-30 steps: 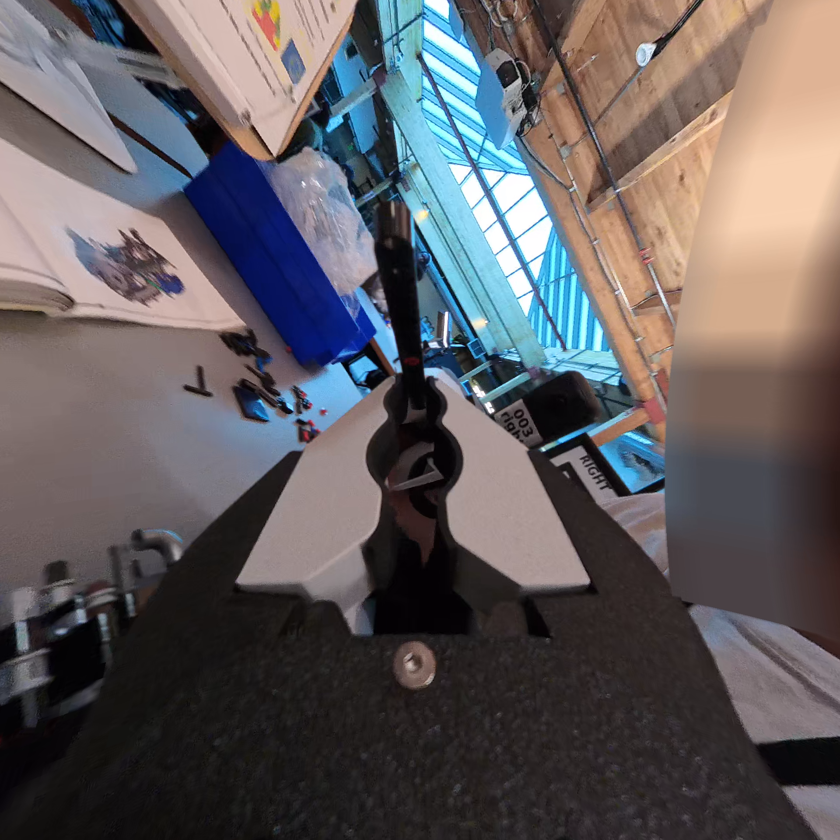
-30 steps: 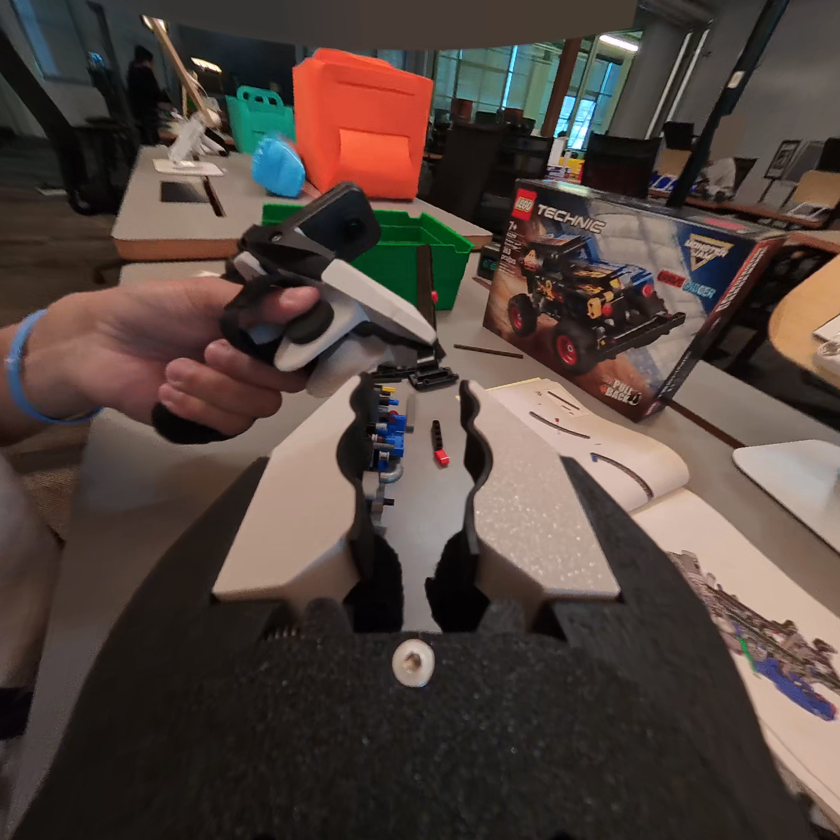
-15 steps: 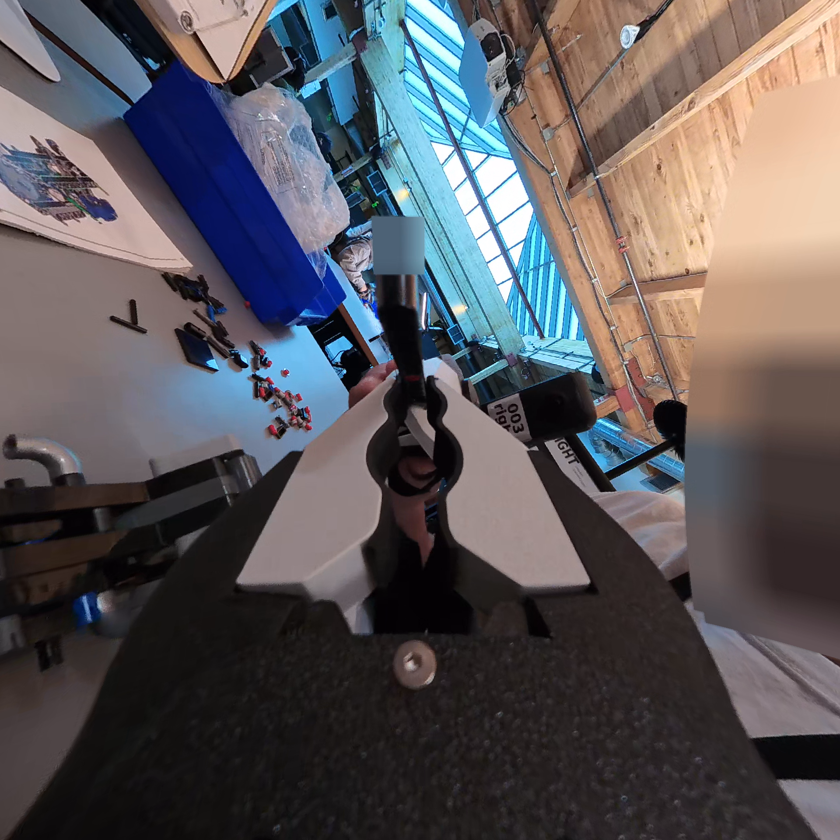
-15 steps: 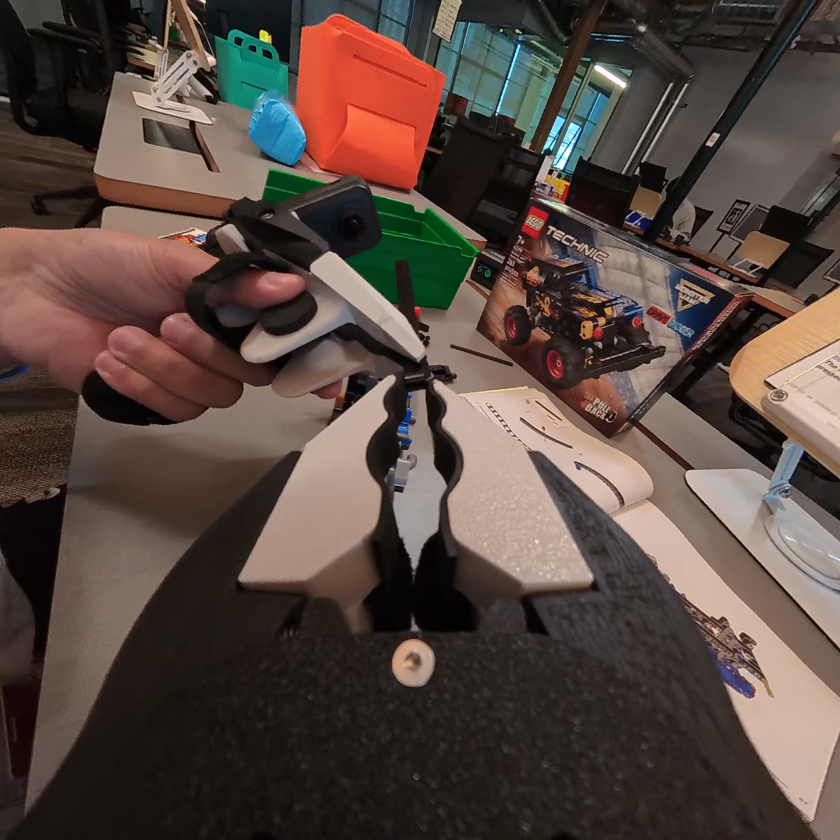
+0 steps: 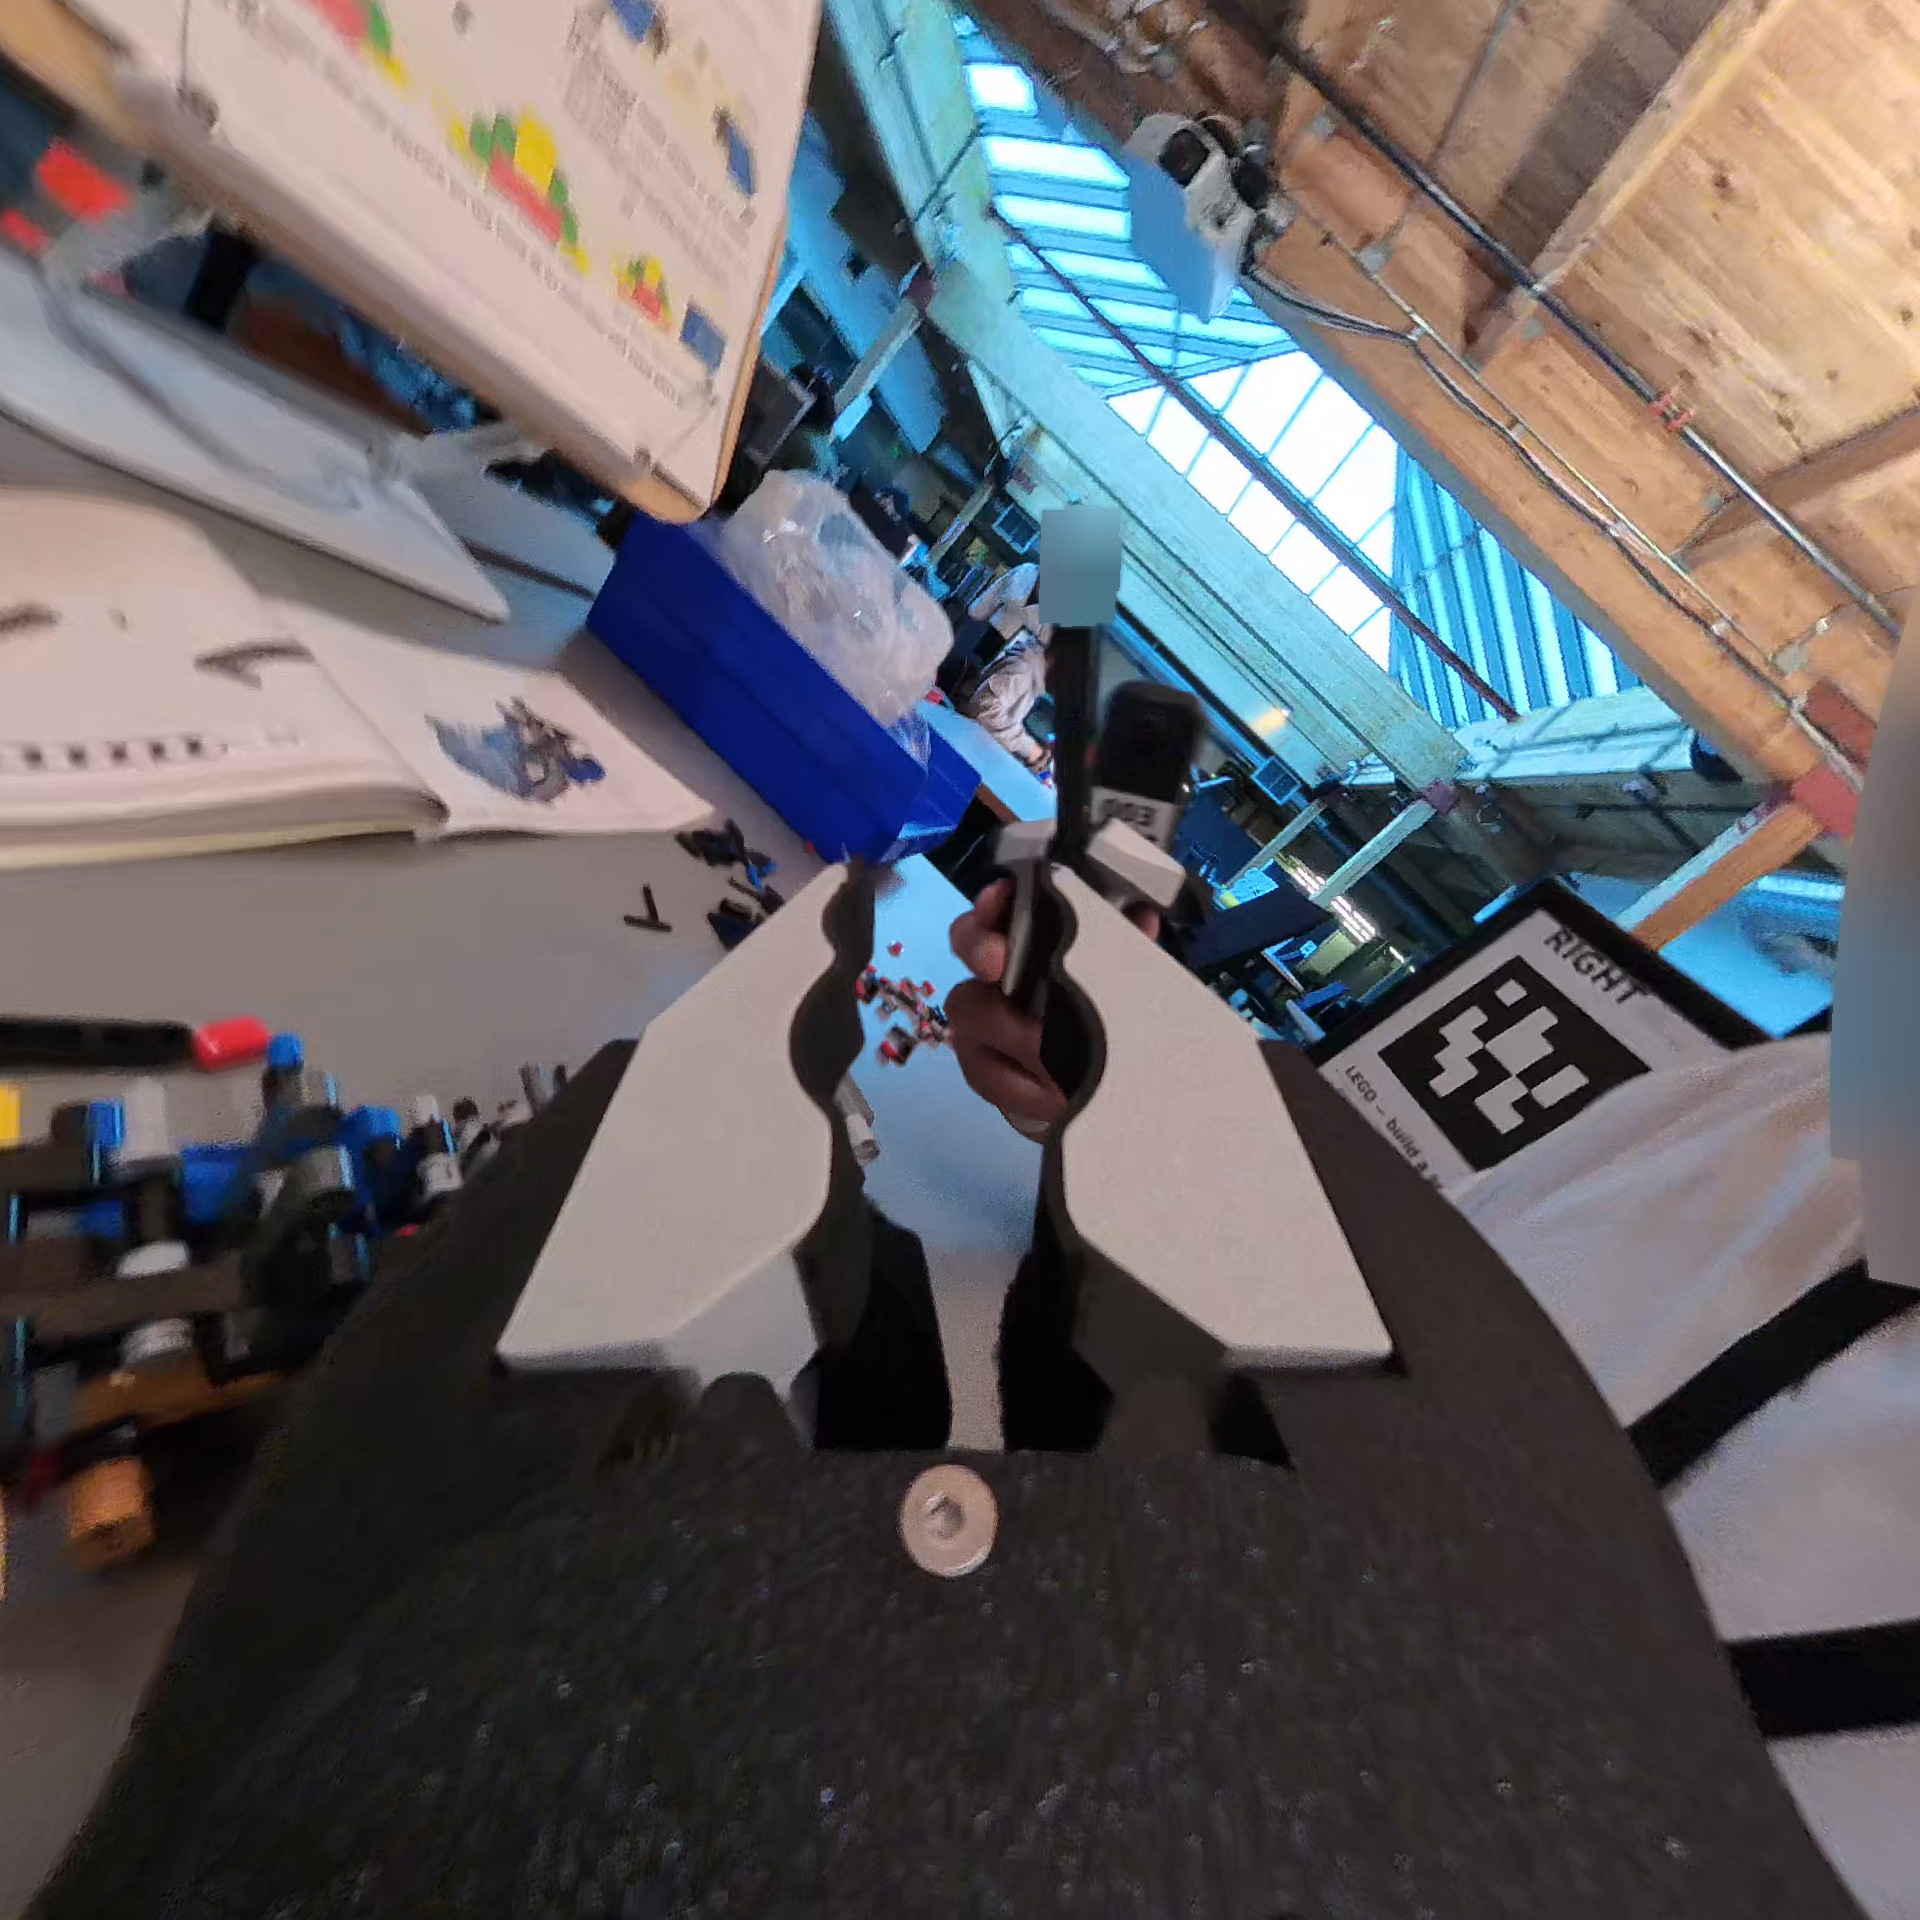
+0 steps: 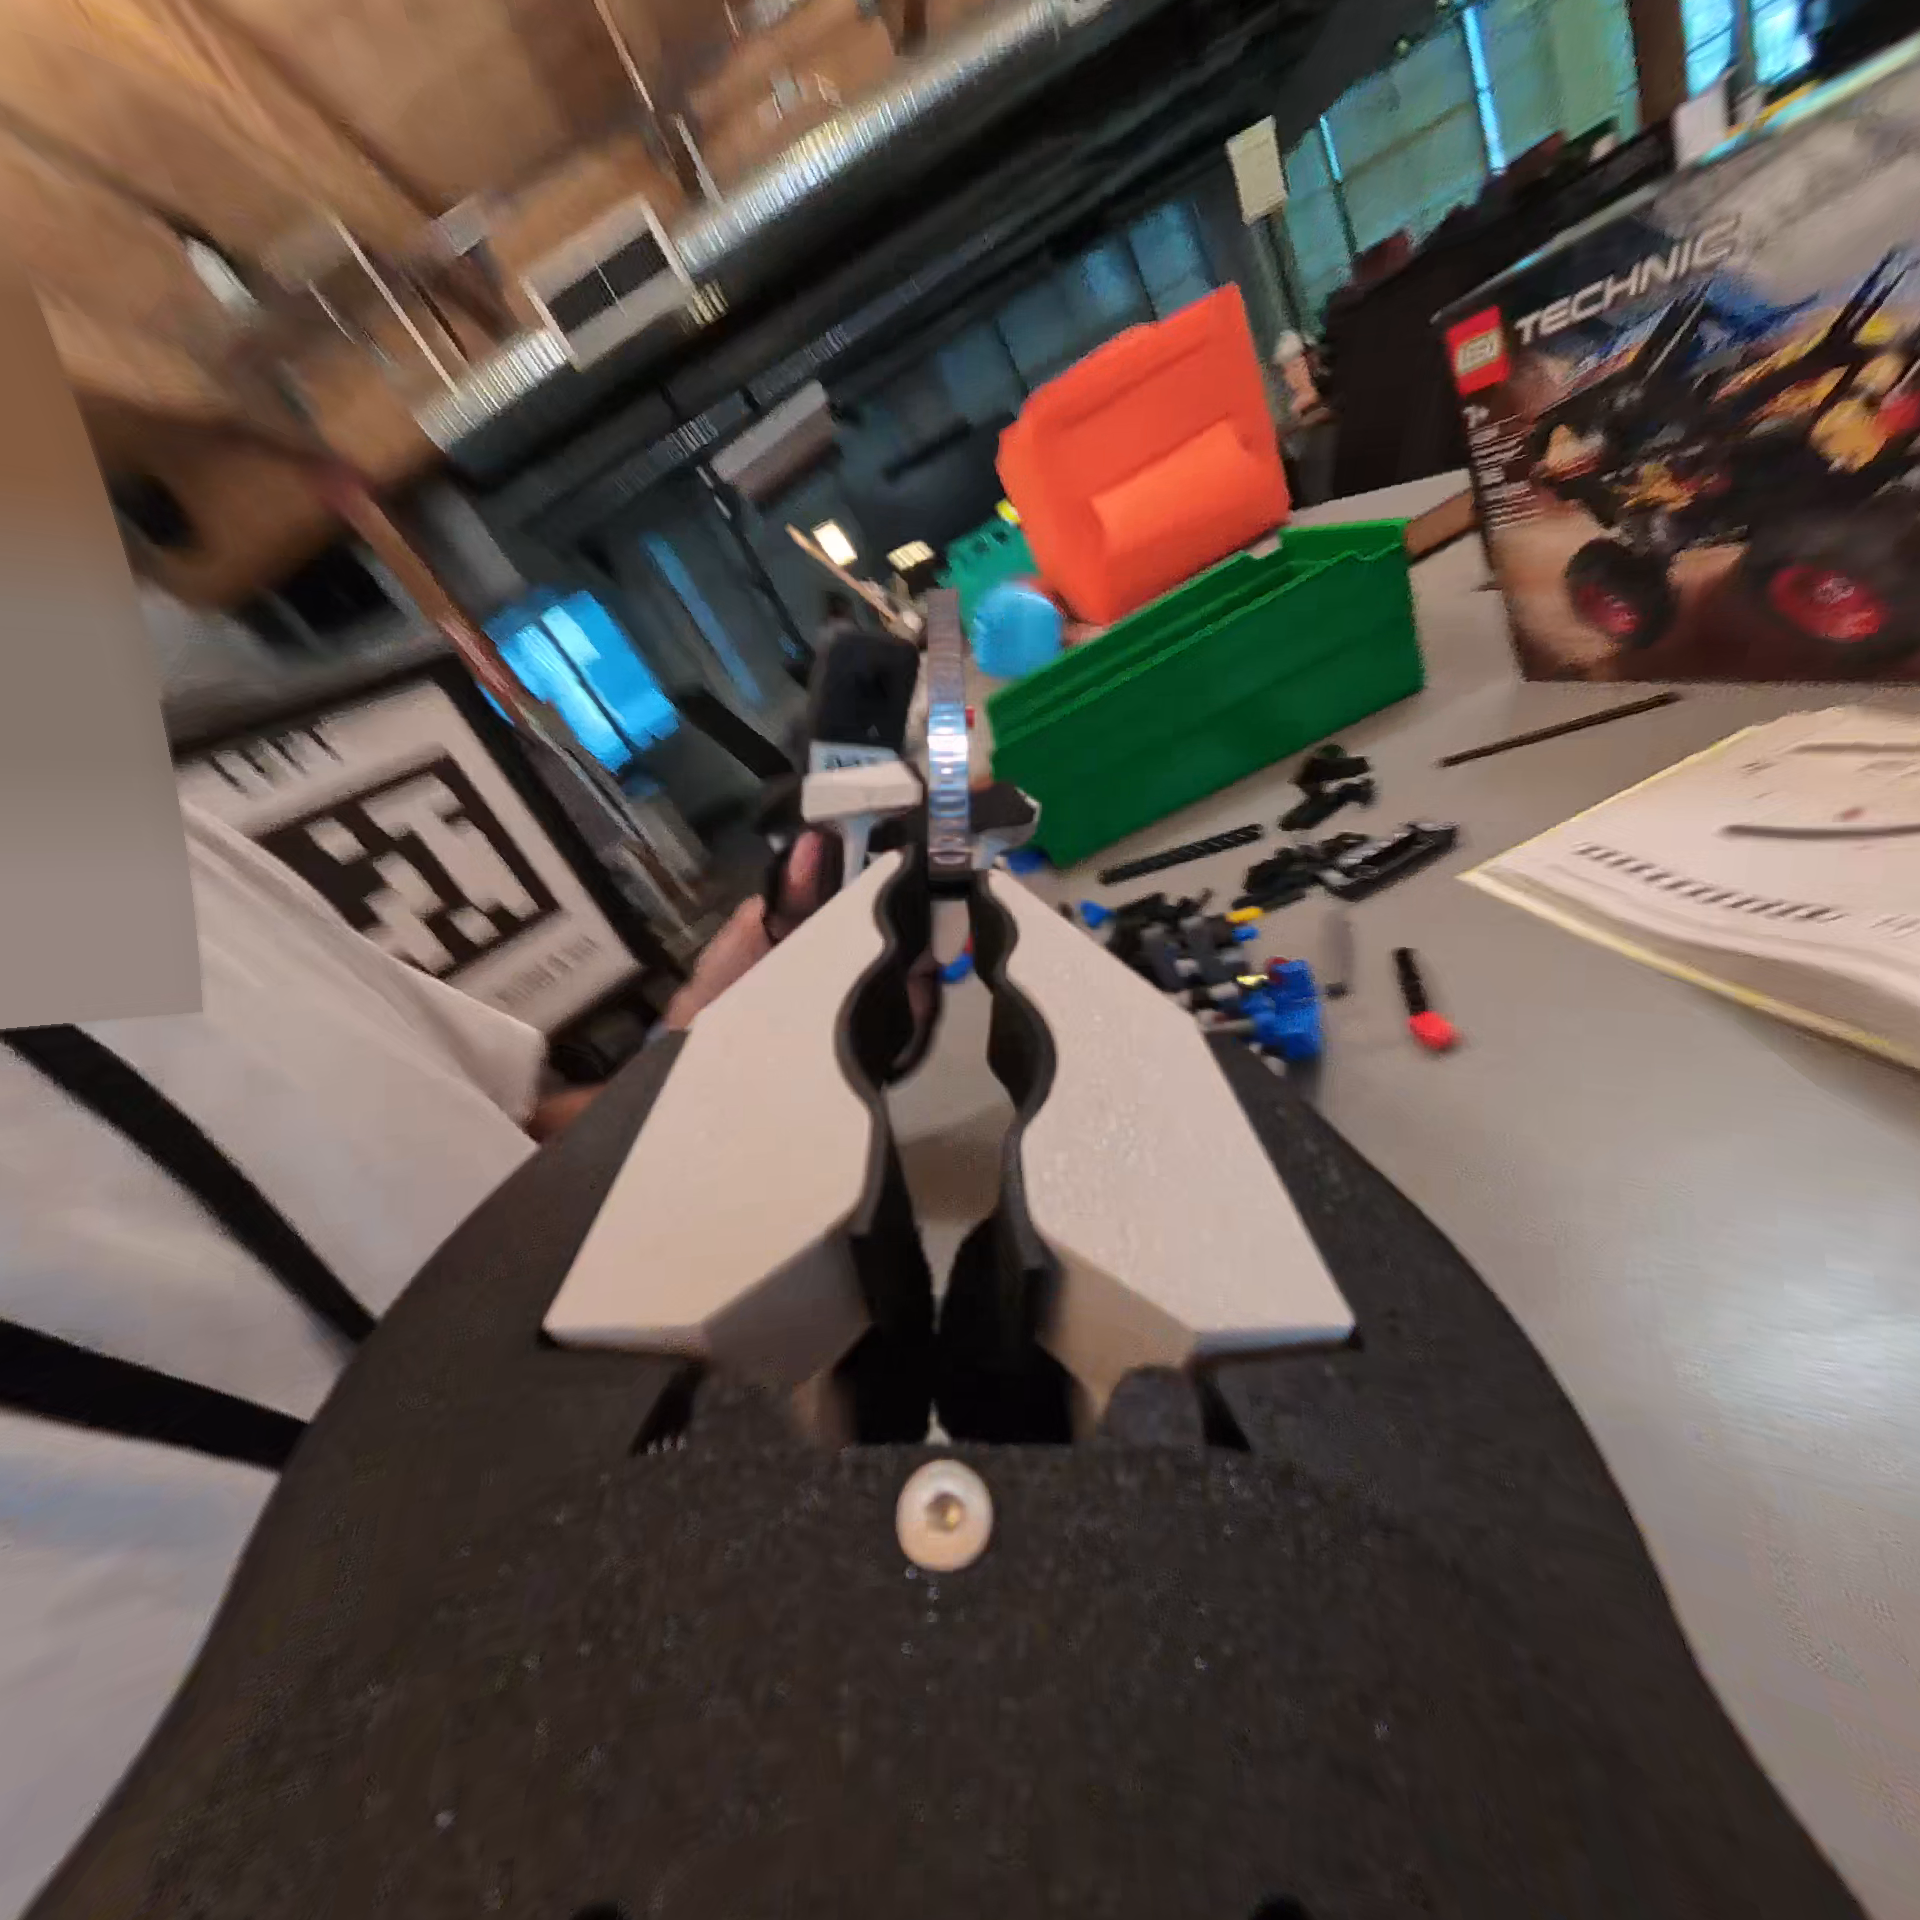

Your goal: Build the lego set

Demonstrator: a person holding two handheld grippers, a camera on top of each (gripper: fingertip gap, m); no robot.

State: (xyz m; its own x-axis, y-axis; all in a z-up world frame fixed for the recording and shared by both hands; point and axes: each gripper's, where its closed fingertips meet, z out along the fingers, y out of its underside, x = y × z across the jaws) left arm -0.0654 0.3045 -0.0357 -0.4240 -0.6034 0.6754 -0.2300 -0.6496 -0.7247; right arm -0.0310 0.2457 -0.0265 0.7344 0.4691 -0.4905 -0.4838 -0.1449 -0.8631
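My right gripper (image 6: 948, 883) is shut on the lower end of a long black studded beam (image 6: 943, 727) and holds it upright in the air. My left gripper (image 5: 951, 894) is open and empty, facing the right one. In the left wrist view the right gripper (image 5: 1075, 847) holds the beam (image 5: 1070, 707) just past my left fingertips. The partly built model (image 5: 208, 1195) lies on the grey table at the left; it also shows in the right wrist view (image 6: 1216, 966).
An open instruction booklet (image 6: 1714, 862) lies at the right, the set's box (image 6: 1704, 416) behind it. A green bin (image 6: 1216, 675) and an orange block (image 6: 1143, 478) stand at the back. A blue bin (image 5: 769, 707) holds bags. Loose small pieces (image 5: 904, 1008) and black parts (image 6: 1340, 862) lie scattered.
The left gripper held the beam. The right gripper closed on it, and the left gripper has opened and let go. Both views have swung round.
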